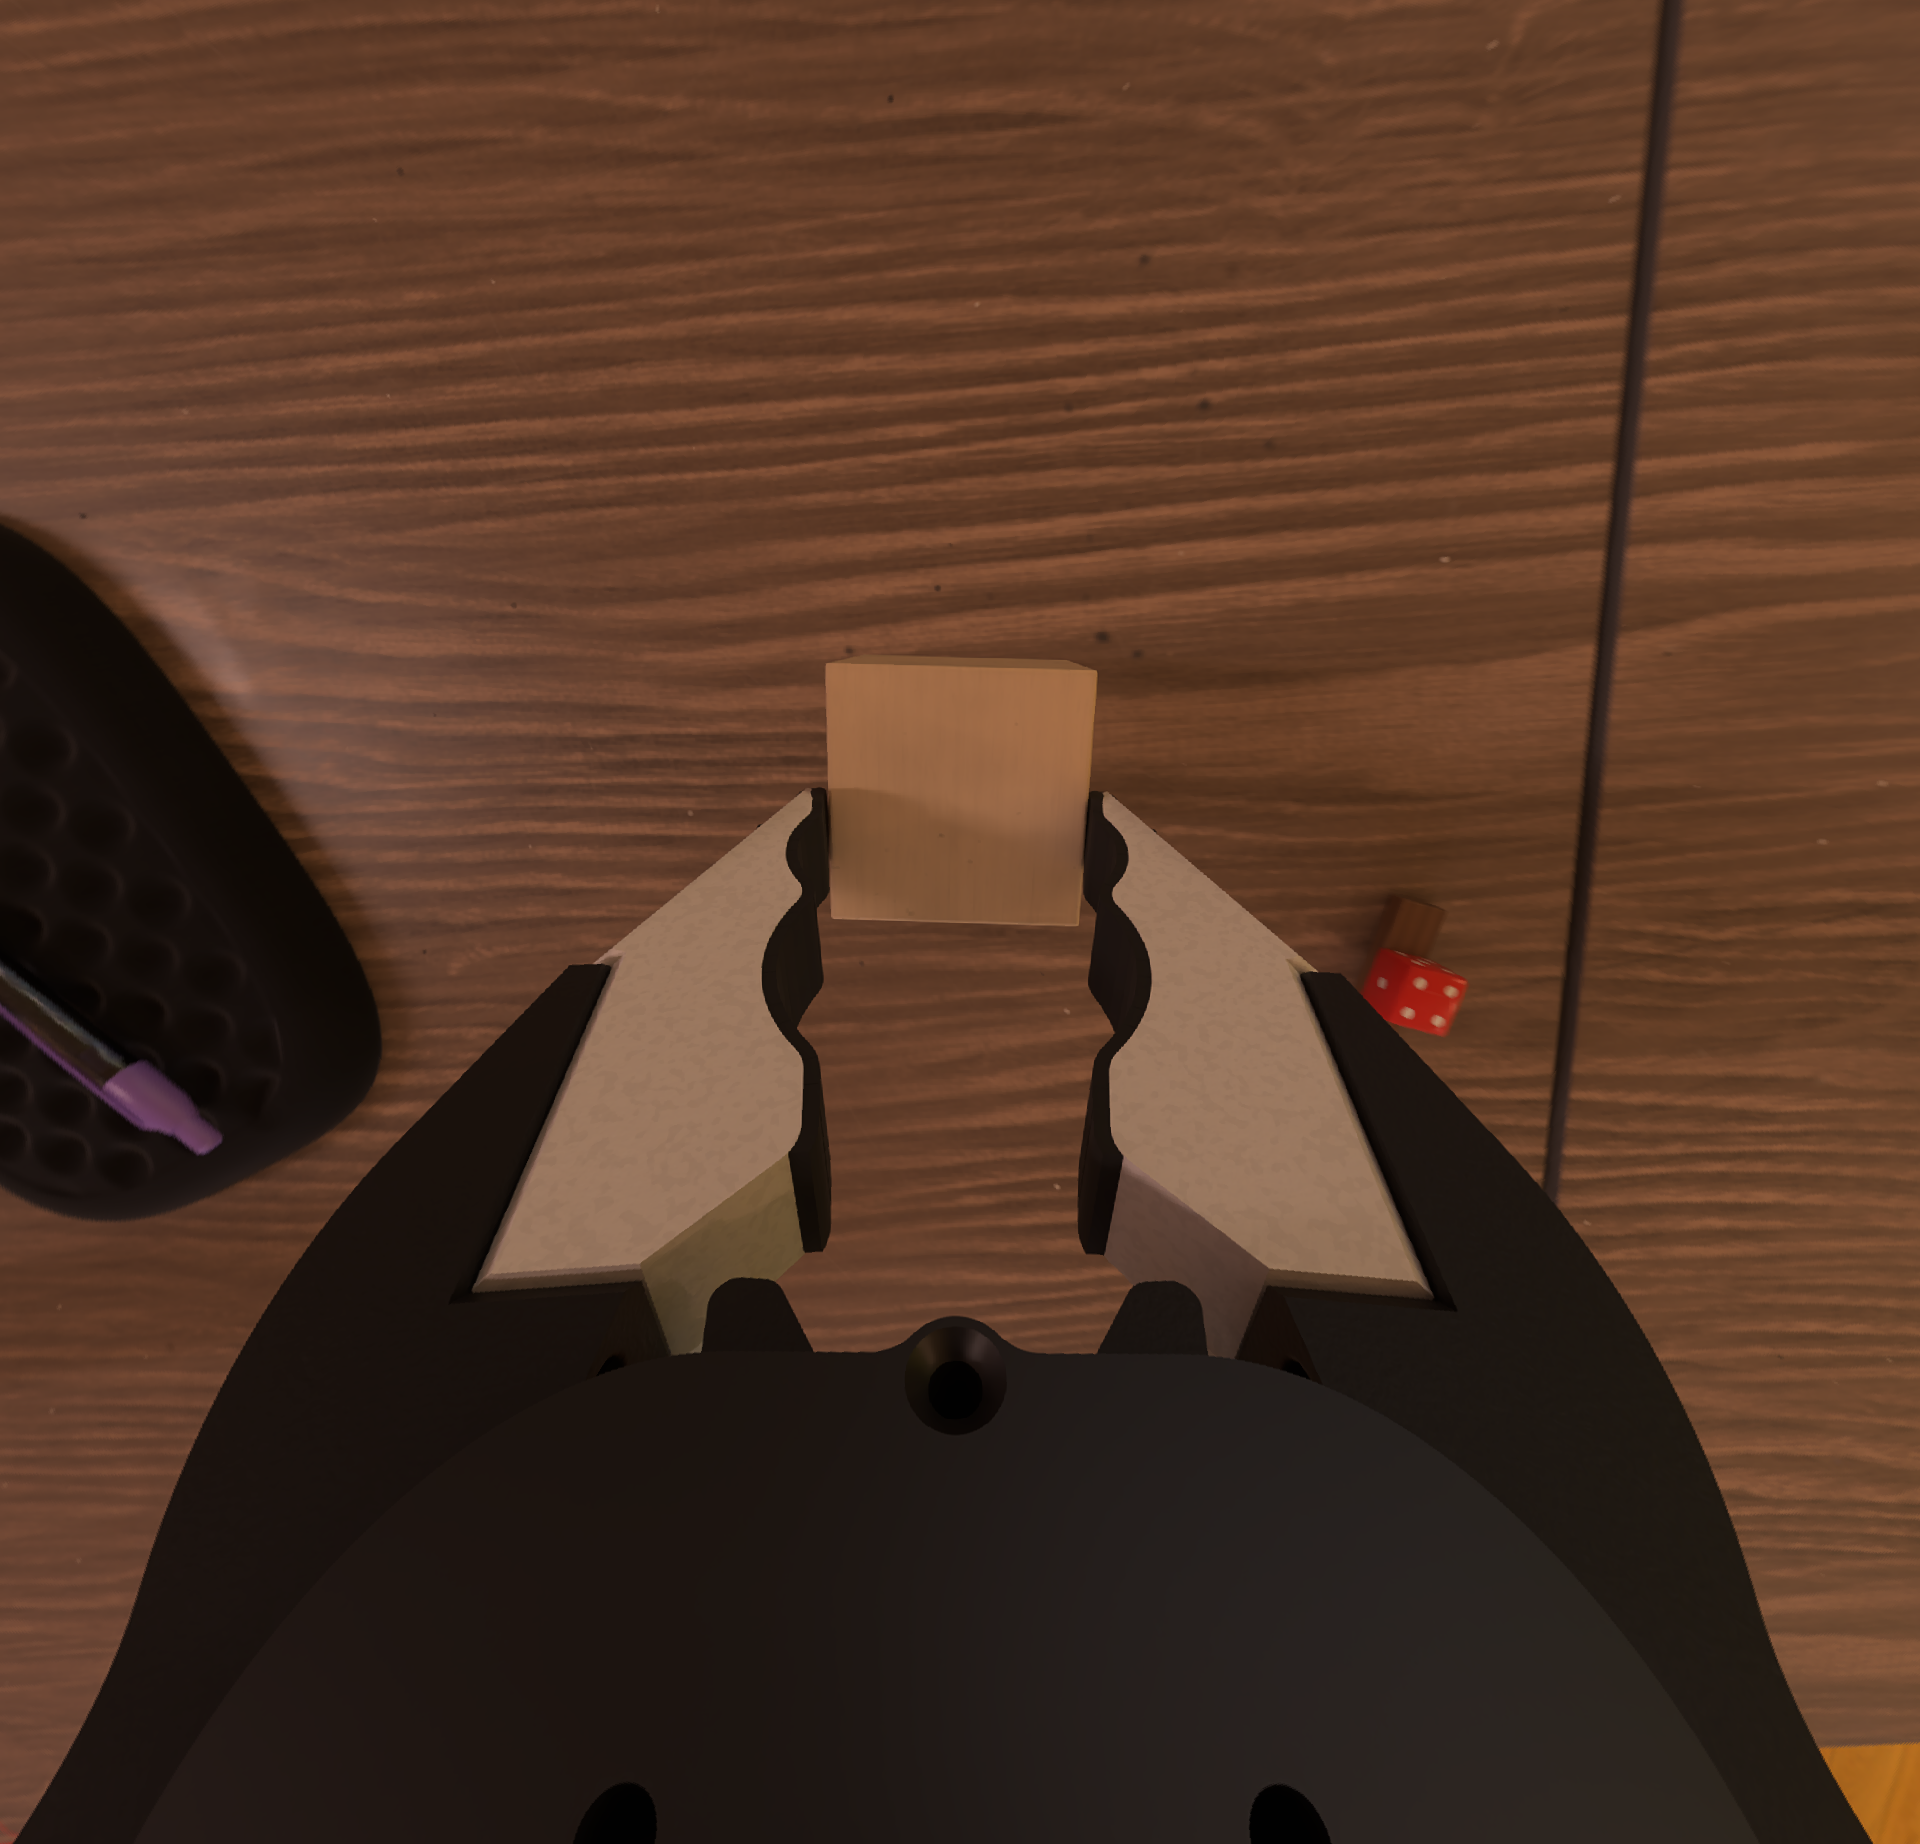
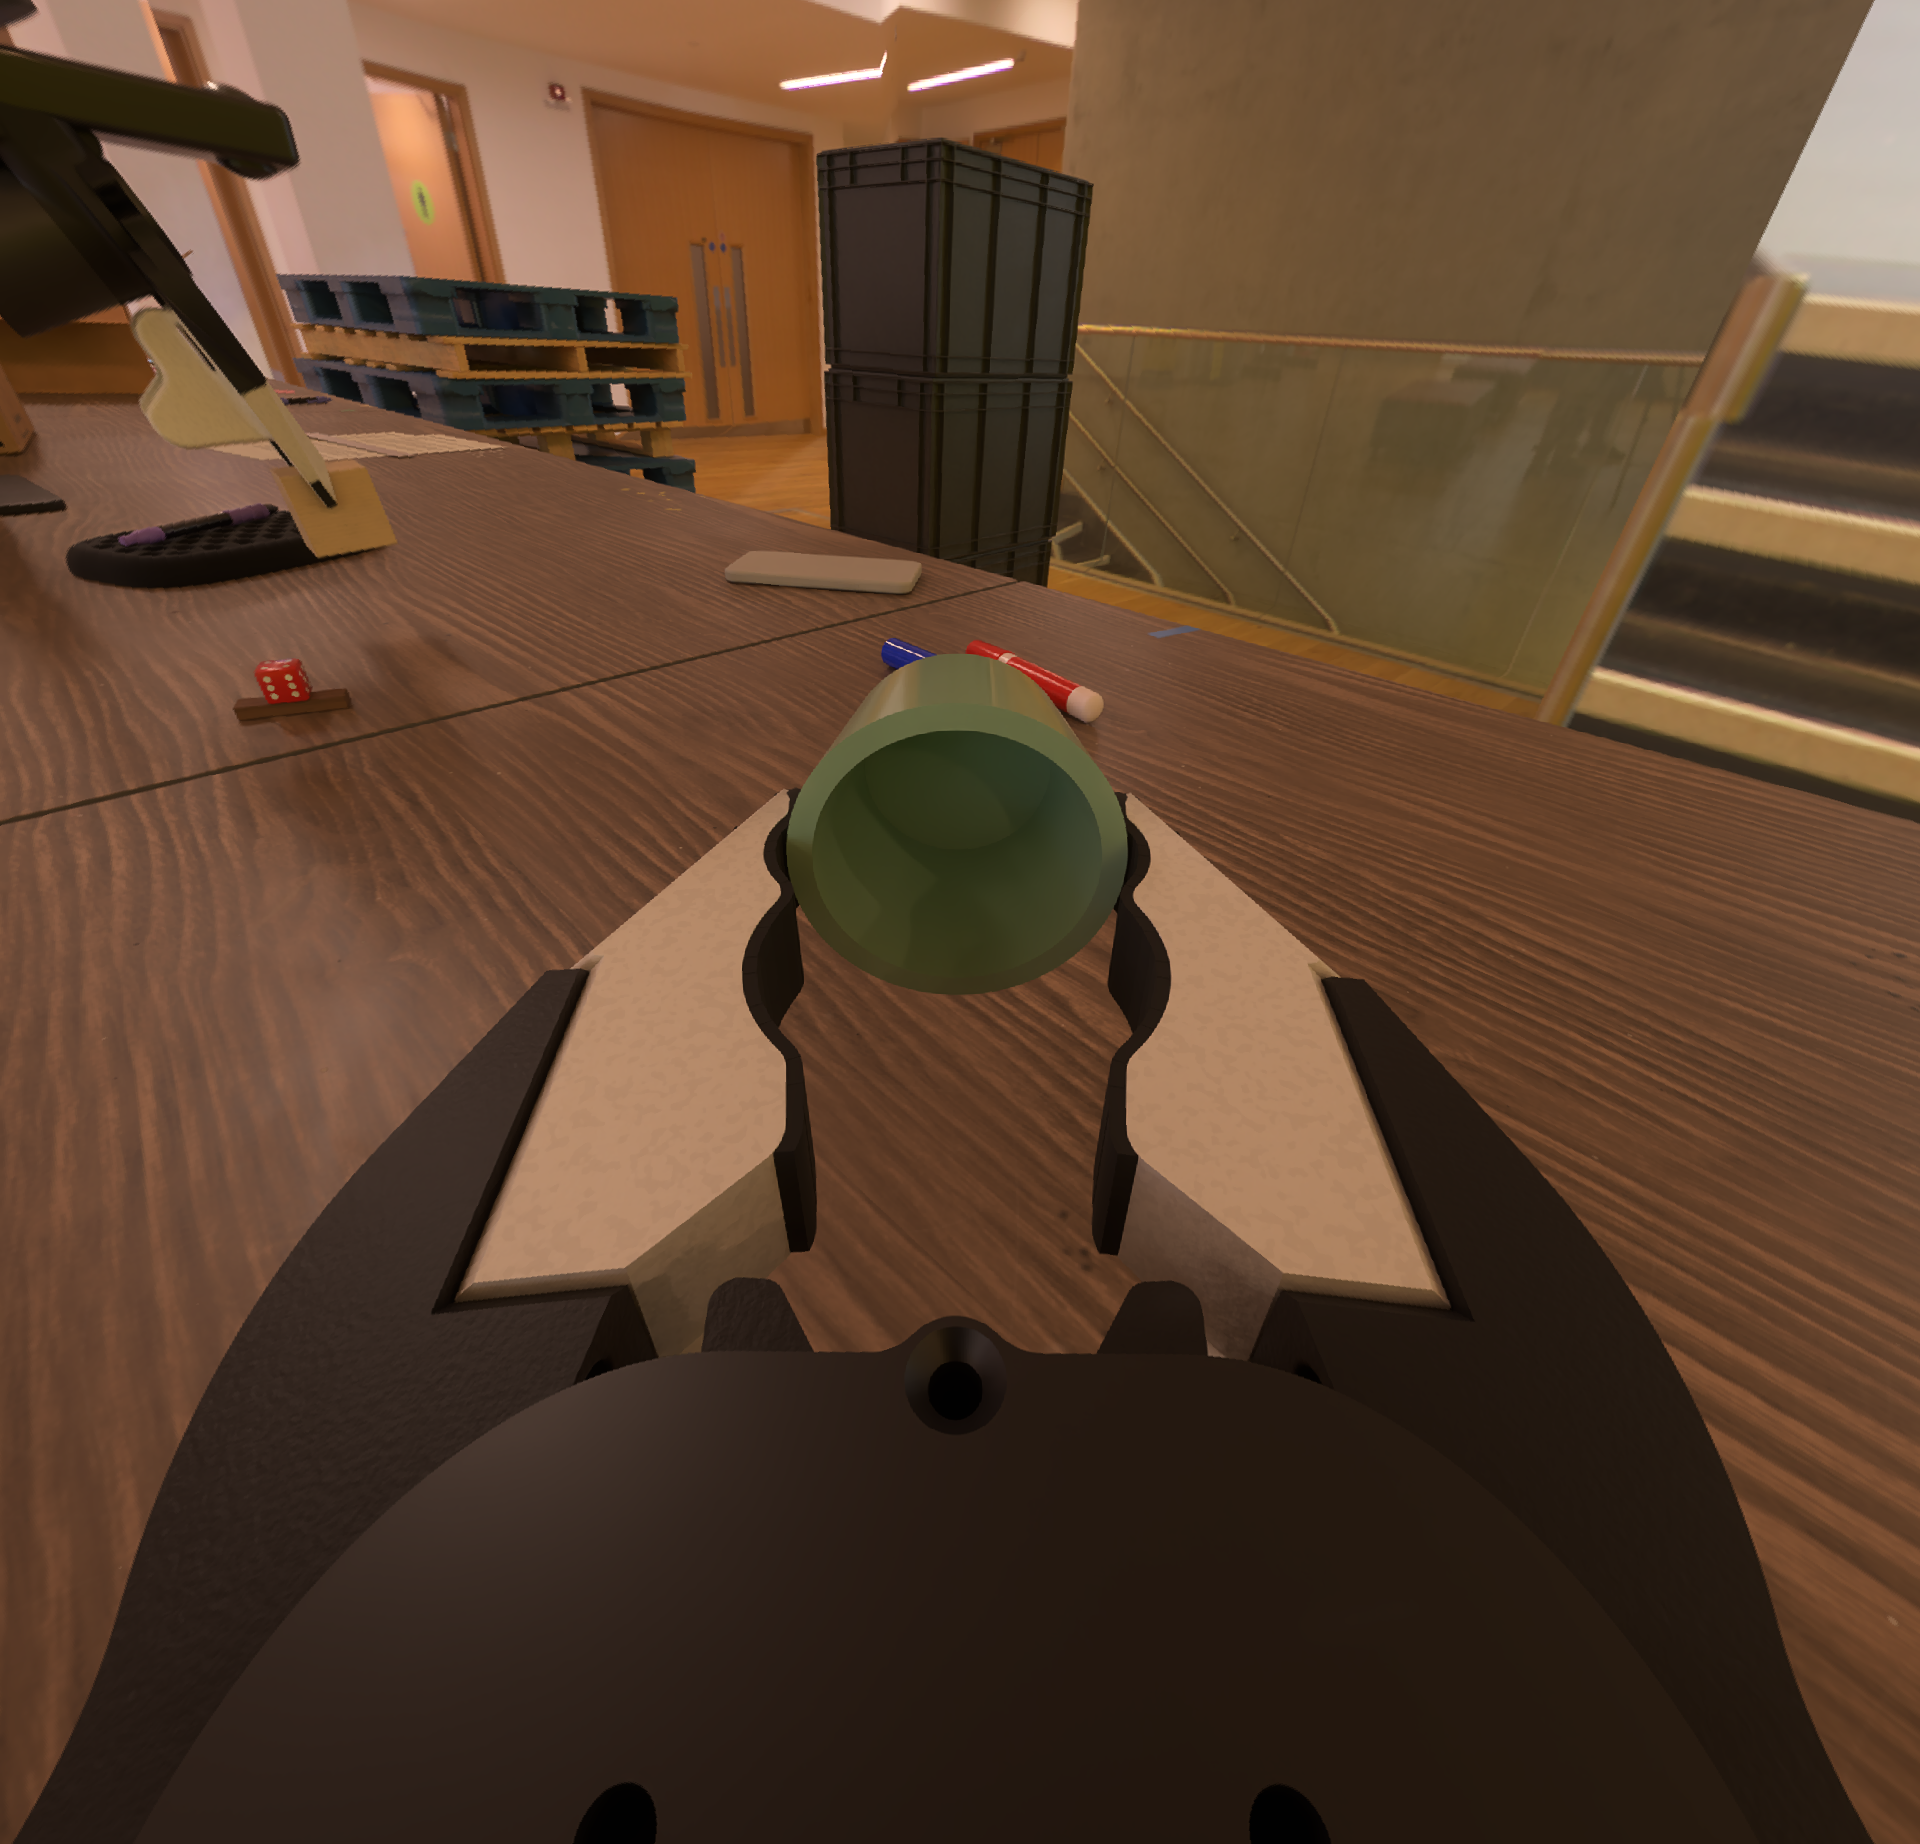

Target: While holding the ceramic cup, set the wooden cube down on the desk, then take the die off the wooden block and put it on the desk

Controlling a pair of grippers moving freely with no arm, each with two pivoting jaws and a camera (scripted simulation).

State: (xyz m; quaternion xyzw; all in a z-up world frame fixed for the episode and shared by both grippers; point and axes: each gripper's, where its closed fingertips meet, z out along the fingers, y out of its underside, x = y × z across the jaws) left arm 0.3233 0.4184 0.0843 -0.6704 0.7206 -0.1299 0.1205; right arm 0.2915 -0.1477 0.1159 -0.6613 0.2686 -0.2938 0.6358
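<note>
My left gripper (image 1: 958, 826) is shut on the pale wooden cube (image 1: 961, 771) and holds it above the brown desk (image 1: 935, 288), looking straight down. In the right wrist view the left gripper (image 2: 312, 485) and the cube (image 2: 348, 521) hang at the far left, above the desk. The red die (image 1: 1415, 992) sits on a small dark wooden block (image 1: 1413, 924) to the right of my left fingers; the die (image 2: 282, 679) and block (image 2: 293, 704) also show in the right wrist view. My right gripper (image 2: 956, 838) is shut on the green ceramic cup (image 2: 951, 859), held tilted above the desk with its mouth towards the camera.
A black perforated tray (image 1: 156, 911) with a purple pen (image 1: 156, 1108) lies at the left. A desk seam (image 1: 1621, 547) runs down the right. In the right wrist view a grey eraser (image 2: 823, 572), a red marker (image 2: 1034, 680) and a blue marker (image 2: 902, 653) lie beyond the cup.
</note>
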